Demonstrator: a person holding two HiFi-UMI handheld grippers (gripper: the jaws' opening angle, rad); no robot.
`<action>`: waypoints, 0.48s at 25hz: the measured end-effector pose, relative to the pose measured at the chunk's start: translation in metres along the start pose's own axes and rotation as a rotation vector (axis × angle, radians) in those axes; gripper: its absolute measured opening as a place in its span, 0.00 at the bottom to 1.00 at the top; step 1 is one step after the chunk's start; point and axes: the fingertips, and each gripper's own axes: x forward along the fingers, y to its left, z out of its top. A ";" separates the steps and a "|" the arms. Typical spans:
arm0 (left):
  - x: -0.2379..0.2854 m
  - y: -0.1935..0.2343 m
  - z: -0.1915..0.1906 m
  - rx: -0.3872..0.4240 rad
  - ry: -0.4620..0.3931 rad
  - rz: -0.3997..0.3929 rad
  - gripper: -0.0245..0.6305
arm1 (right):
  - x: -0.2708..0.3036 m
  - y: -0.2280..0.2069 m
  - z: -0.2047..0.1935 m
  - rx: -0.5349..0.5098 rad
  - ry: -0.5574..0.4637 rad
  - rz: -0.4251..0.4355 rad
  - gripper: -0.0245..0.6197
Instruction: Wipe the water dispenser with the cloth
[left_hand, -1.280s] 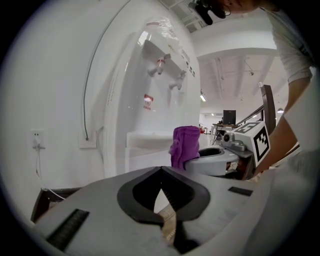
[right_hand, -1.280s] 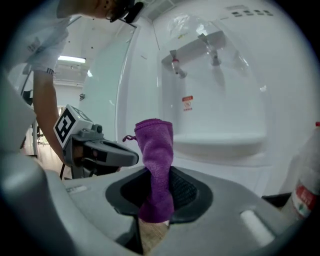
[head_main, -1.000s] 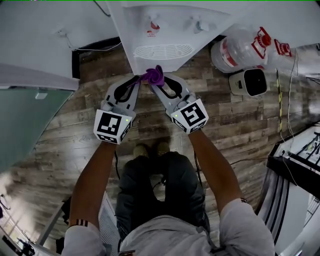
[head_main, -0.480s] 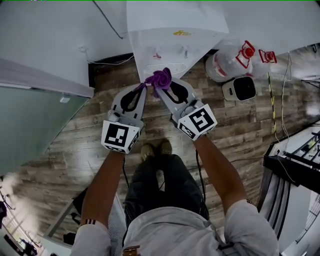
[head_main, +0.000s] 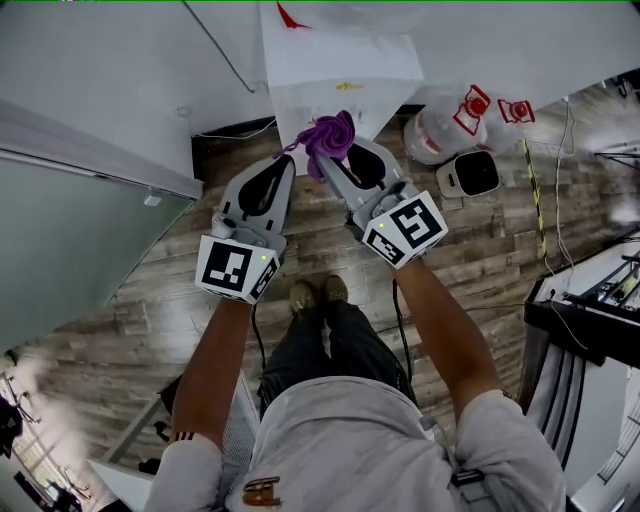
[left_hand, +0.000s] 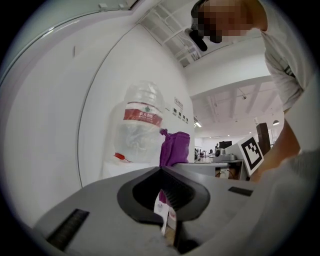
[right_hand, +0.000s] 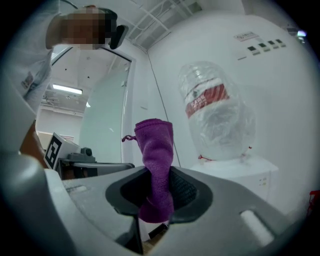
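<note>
The white water dispenser (head_main: 340, 75) stands against the wall straight ahead, and its clear bottle (right_hand: 217, 117) with a red label sits on top (left_hand: 137, 125). A bunched purple cloth (head_main: 330, 132) is held up in front of the dispenser's face. My right gripper (head_main: 342, 150) is shut on it, and the cloth (right_hand: 156, 165) stands up out of its jaws. My left gripper (head_main: 290, 160) is shut beside it. A purple strip and a white tag of the cloth (left_hand: 174, 147) show between its jaws.
A spare water bottle (head_main: 440, 125) with a red cap lies on the wooden floor right of the dispenser, beside a small white appliance (head_main: 470, 175). A glass panel (head_main: 70, 240) runs along the left. Black equipment (head_main: 590, 320) and cables stand at the right.
Both grippers have risen with the cloth, from the drip tray level up the dispenser's front. The right gripper's hold on the cloth is unchanged.
</note>
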 end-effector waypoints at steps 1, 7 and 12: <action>-0.002 -0.004 0.008 0.002 -0.003 -0.004 0.04 | -0.002 0.002 0.009 -0.003 -0.004 0.002 0.19; -0.009 -0.022 0.050 0.018 -0.034 -0.005 0.04 | -0.018 0.015 0.051 -0.022 -0.013 0.024 0.19; -0.018 -0.043 0.081 0.034 -0.046 -0.031 0.04 | -0.028 0.032 0.081 0.004 -0.035 0.061 0.19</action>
